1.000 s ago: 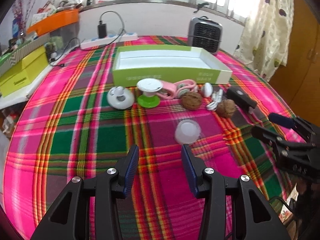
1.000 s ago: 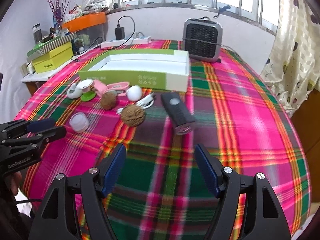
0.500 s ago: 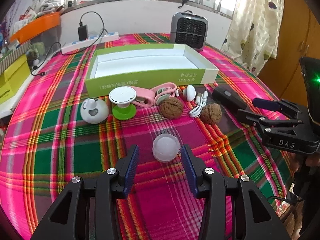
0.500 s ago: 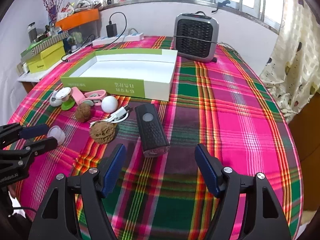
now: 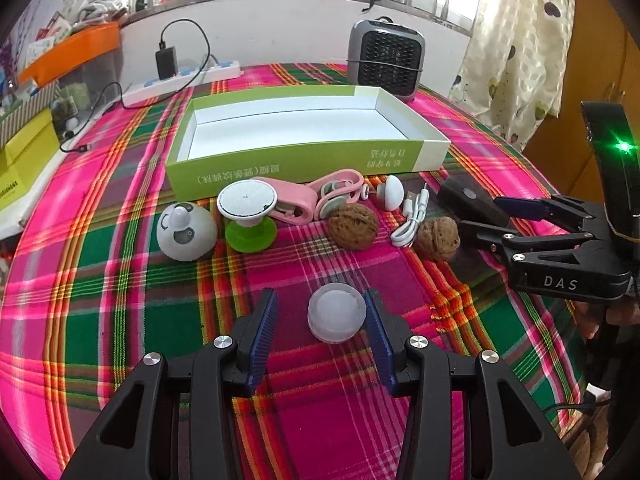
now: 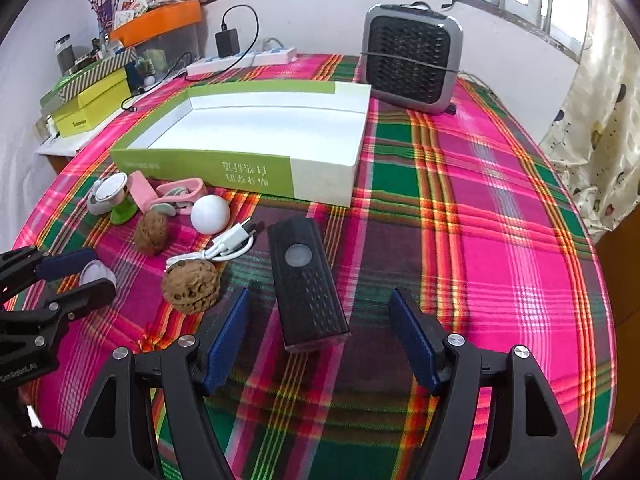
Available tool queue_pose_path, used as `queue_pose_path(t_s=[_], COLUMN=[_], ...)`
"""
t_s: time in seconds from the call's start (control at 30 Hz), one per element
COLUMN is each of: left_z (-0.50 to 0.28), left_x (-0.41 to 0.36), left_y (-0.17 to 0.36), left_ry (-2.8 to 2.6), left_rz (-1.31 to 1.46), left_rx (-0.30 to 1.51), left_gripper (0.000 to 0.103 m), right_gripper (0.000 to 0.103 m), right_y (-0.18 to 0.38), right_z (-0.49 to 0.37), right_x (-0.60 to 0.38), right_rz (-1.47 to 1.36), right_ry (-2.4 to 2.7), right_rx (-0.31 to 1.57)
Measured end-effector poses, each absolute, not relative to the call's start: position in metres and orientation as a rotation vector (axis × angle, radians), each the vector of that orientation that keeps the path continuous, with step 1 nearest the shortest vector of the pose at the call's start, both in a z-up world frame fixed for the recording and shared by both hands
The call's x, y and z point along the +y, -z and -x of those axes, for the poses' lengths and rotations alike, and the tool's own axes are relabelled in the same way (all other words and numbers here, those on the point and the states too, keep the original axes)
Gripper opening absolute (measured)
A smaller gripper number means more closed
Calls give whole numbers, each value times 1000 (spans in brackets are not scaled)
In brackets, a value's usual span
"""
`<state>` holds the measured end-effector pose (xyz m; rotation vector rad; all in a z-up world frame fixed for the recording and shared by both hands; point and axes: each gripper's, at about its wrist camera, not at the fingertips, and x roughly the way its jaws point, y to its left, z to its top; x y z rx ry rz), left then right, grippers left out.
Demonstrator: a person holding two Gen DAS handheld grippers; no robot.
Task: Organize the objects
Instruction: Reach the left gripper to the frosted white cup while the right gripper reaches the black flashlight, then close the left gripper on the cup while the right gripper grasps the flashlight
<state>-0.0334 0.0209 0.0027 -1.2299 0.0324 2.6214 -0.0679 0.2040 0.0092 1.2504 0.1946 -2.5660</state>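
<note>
— What are you working with on that plaid cloth [image 6: 500, 208]?

— A woven tablecloth in pink, green and orange bands, soft-looking and a little rumpled. On it sits a shallow cardboard box [image 5: 304, 152], green outside and plain white inside, open at the top. In front of it lies a row of small things: a frosted, translucent dome cap [image 5: 337, 312], two wrinkled brown walnuts [image 5: 353, 226] (rough, deeply furrowed shells), a smooth white ball [image 6: 210, 214], a coiled white cable [image 5: 412, 220], a pink plastic clip [image 5: 320, 198], a white disc on a green base [image 5: 250, 216], a rounded white panda-faced toy [image 5: 186, 232], and a black ribbed rectangular device [image 6: 308, 284] with a round grey button.

— Where is the cap relative to your left gripper [image 5: 320, 328]?

— Right between its ridged blue pads [image 5: 264, 332]. Your jaws stand apart around it; the right pad looks to be touching its side, the left pad shows a gap. The cap rests on the cloth.

— And your right gripper [image 6: 320, 336]?

— Spread wide, straddling the near end of the black device without touching it. One walnut lies just beside its left finger.

— How are you holding them?

— Both low and nearly level over the near part of the table, pointing toward the box. Your fingers [image 5: 596, 320] show under the right gripper's handle.
</note>
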Motion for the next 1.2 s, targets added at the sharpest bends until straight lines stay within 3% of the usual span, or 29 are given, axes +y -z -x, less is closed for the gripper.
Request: queue_pose_path(t_s=[0.1,0.27,0.5,0.67,1.2], left_z=[35,35,35,35,42], left_x=[20,20,14,13,13], left_y=[-3,-3,-3,-3,-21], left_ry=[-2619,-2621,-2637,-2636,-2644], left_rz=[1230,1230,1240,1240,1211], left_rx=[10,14,9,14,13], left_gripper=[42,41,26,26,25], right_gripper=[70,58,38,29,28], right_y=[-9,-10,-12,-12,-23], right_z=[69,69,67,66,65], right_x=[203,202,200,199,204], right_rz=[-1249,-1234,-1223,-1222,-1196], right_ry=[2561,2559,2558,2556,2576], right_rx=[205,209,205,201,158])
